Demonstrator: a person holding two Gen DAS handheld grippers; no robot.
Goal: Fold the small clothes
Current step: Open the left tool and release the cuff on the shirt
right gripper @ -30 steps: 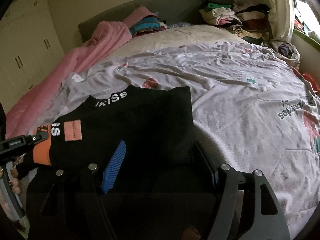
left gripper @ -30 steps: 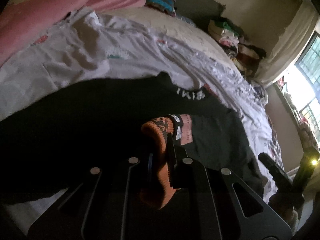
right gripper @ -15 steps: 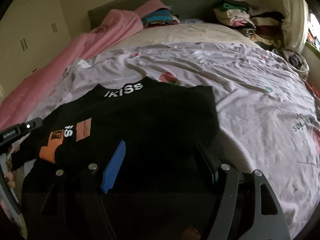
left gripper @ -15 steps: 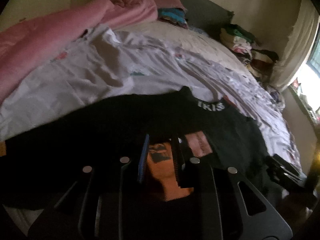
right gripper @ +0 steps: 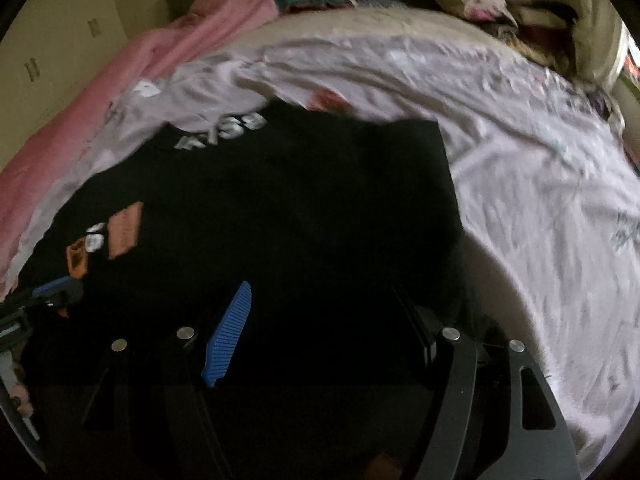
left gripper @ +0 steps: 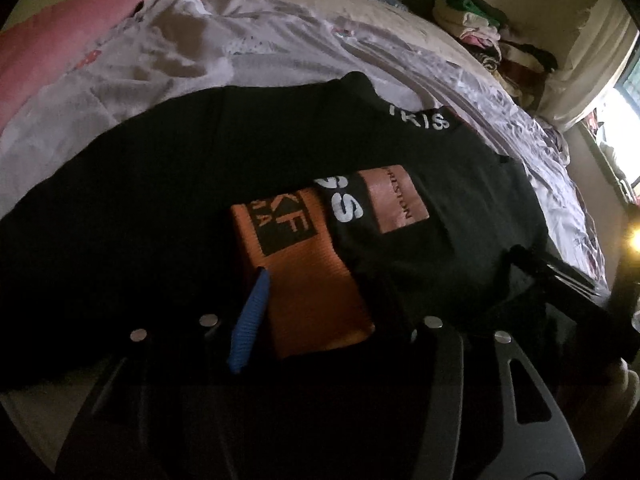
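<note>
Black fabric covers most of both views: a small black top [left gripper: 200, 184] lies spread flat on the bed [left gripper: 280, 52], over a pale printed sheet [right gripper: 520, 168], with white lettering along its collar at the far edge. One sleeve is folded in across the body, and its orange cuff [left gripper: 308, 280] rests on the black cloth, next to a brown patch [left gripper: 396, 198] and more white letters.

From the left wrist camera, the left gripper [left gripper: 320, 312] points down at this cuff. Its jaws are opening; the cuff lies between the blue pad on one side and the dark finger on the other, with a gap showing on both sides, so neither pad presses on it.

From the right wrist camera, which is blurred, the right gripper [right gripper: 320, 312] hangs over the near right part of the top, close to its right edge where the sheet begins. Its jaws stand wide apart with only the flat black fabric beneath them and nothing gripped.

A pink blanket [right gripper: 120, 92] runs along the left side of the bed, and piles of clothes [left gripper: 492, 36] sit at the far end near the wall.
</note>
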